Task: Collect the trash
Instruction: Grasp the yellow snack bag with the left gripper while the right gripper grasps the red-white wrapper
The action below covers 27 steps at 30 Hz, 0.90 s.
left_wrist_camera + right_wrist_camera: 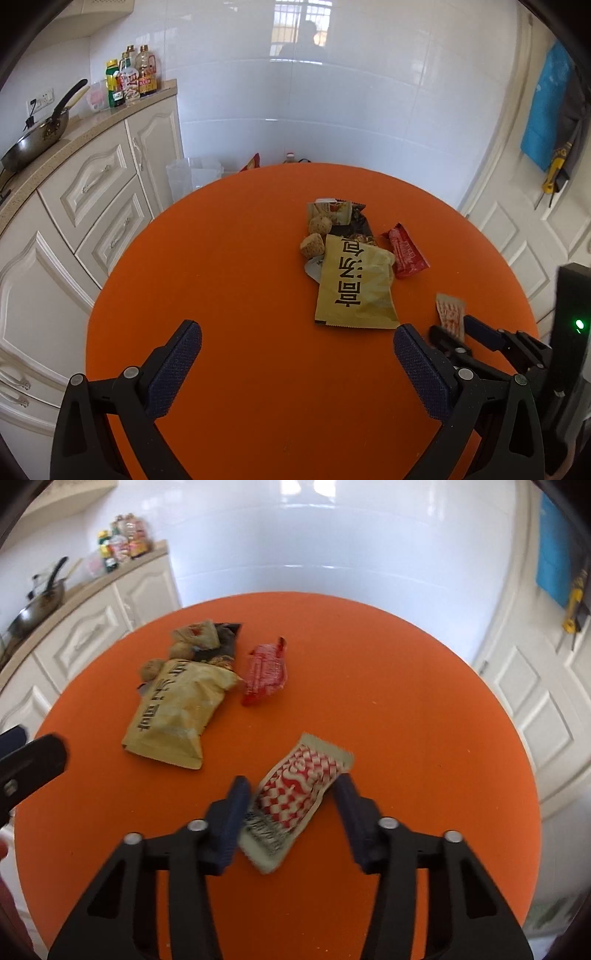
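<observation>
On the round orange table (229,258) lies a pile of trash: a tan snack bag (354,284) (177,709), a red wrapper (406,251) (267,668), small brown lumps (314,243) and a dark wrapper (354,221). My left gripper (295,347) is open and empty above the near table. My right gripper (293,797) is partly open around a red-and-white checkered wrapper (295,797) (450,314) that lies between its fingers; the left pad touches it, the right pad is just apart. The right gripper also shows in the left wrist view (458,332).
White kitchen cabinets (96,206) with a counter, a wok (37,136) and sauce bottles (129,74) stand on the left. A clear plastic container (192,177) stands behind the table. A white door (524,221) is on the right, a tiled wall behind.
</observation>
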Motion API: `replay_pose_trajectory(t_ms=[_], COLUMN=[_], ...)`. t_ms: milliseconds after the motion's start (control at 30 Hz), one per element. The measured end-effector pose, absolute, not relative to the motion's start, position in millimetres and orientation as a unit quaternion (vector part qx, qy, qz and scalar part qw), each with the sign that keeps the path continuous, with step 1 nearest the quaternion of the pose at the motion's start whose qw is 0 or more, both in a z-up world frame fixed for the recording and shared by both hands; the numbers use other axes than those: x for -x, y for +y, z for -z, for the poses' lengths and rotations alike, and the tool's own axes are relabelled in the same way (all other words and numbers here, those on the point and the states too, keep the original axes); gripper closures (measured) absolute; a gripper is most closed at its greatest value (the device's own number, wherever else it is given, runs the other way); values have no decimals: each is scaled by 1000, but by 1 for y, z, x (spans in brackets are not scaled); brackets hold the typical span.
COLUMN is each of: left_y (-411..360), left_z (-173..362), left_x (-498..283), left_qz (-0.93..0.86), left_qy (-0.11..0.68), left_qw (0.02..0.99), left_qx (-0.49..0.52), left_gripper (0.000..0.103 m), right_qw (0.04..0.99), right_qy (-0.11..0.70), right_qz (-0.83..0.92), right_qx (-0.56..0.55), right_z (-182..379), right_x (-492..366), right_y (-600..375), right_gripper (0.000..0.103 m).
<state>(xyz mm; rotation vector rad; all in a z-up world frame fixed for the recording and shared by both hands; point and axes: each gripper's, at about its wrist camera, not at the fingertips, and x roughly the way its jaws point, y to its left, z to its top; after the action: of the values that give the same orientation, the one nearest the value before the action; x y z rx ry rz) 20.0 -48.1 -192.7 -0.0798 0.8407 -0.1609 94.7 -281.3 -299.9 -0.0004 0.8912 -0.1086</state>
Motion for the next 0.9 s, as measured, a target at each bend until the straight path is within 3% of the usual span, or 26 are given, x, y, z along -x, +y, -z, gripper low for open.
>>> replay_pose_trajectory(t_ms=[100, 633, 700, 733, 867, 900], left_y=[-57, -134, -140, -142, -143, -141], left_z=[196, 243, 250, 253, 255, 255], left_x=[-35, -139, -150, -156, -169, -171], left_qz=[83, 84, 87, 92, 110, 117], left_qy=[407, 444, 449, 452, 441, 441], left_qw=[909, 892, 889, 887, 891, 890], left_qx=[32, -6, -1, 3, 7, 12], left_gripper=[1, 3, 10, 27, 56, 58], right_qw=[903, 903, 904, 904, 904, 904], right_qy=[426, 422, 421, 420, 420, 420], right_qz=[37, 21, 22, 22, 22, 22], right_qx=[-24, -72, -75, -76, -77, -79], right_z=[298, 290, 290, 290, 289, 289], right_x=[-91, -90, -89, -89, -86, -84], right_y=[-298, -333, -337, -338, -340, -341], right_gripper=[82, 84, 84, 84, 84, 84])
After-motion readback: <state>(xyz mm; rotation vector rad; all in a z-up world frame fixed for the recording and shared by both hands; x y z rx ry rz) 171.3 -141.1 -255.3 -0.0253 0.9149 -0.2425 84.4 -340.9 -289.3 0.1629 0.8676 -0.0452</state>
